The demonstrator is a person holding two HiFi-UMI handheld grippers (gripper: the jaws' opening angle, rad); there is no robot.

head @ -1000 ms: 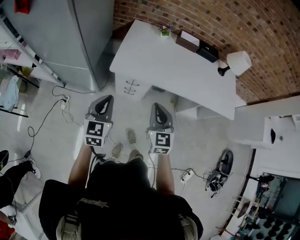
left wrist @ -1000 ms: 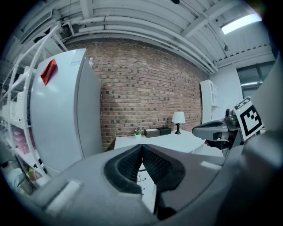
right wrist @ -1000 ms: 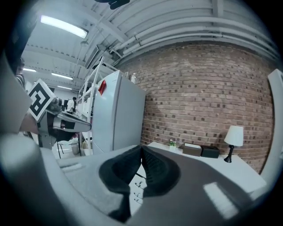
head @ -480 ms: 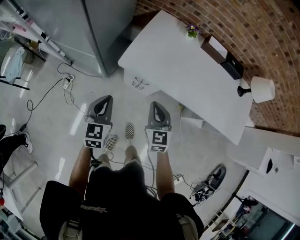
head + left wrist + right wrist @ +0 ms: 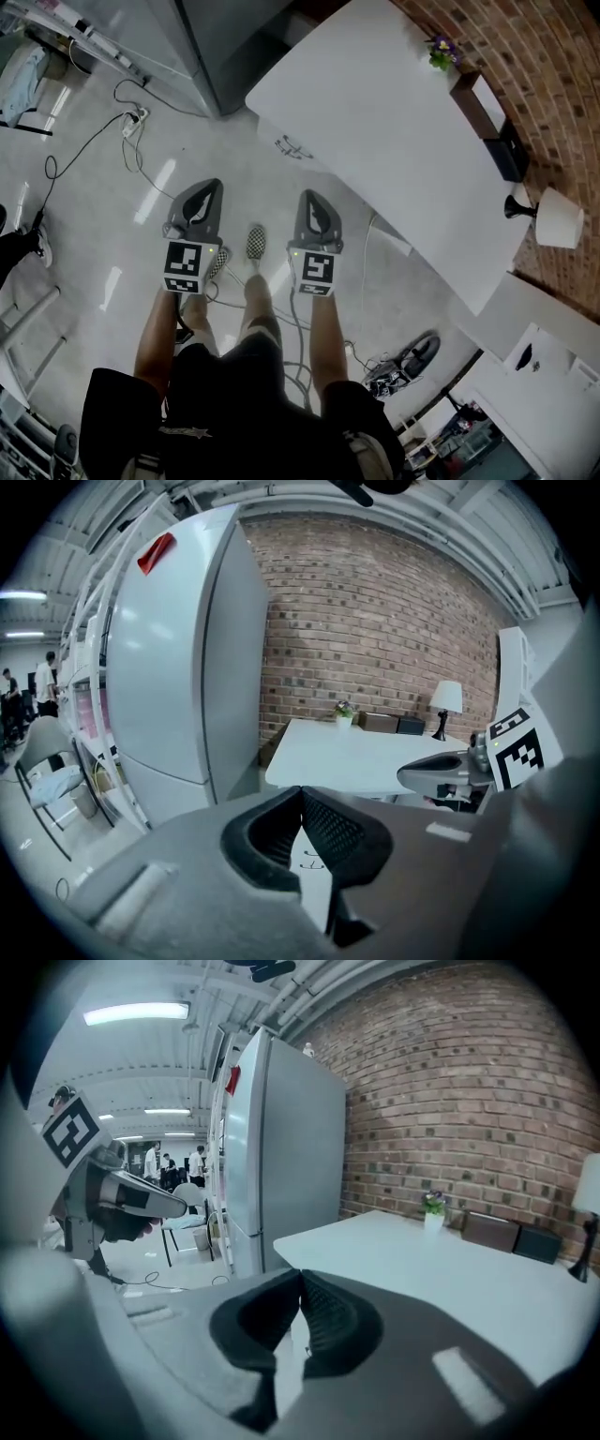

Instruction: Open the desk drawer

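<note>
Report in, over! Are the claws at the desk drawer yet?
Left claw shut, empty. Right claw shut, empty. Desk drawer closed, both claws short of it. Power strip on floor, left of the path.

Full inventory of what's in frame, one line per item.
desk: one, white, upper right, along the brick wall
drawer handles: two, dark, desk front facing the person
refrigerator: one, grey, top centre, left of desk
plant: one, purple flowers, desk's back edge
brown box: one, beside plant
black box: one, next to brown box
lamp: one, white shade, desk's right end
power strip: one, white, floor upper left, cables attached
left gripper: one, grey, shut, empty
right gripper: one, grey, shut, empty
</note>
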